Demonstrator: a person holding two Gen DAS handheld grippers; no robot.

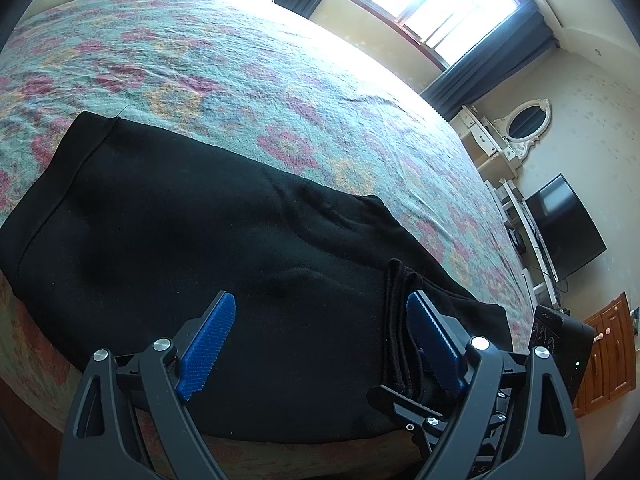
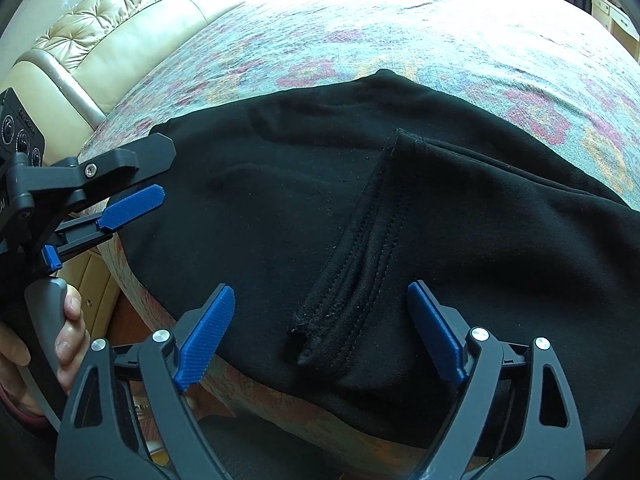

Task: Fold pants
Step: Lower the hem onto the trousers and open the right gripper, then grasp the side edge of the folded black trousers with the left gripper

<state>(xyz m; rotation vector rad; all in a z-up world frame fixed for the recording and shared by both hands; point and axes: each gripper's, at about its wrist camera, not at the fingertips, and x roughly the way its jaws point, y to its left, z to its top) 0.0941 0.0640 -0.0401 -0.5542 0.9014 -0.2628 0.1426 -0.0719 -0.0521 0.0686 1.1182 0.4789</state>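
Note:
Black pants lie folded on the floral bedspread near the bed's front edge; in the right wrist view the pants show a stitched hem lying on top. My left gripper is open just above the pants, empty. My right gripper is open over the hem end, empty. The left gripper also shows at the left of the right wrist view, open beside the pants' edge.
The bed has a tufted cream headboard. A window with dark curtains, a white vanity with mirror, a television and a wooden cabinet stand beyond the bed.

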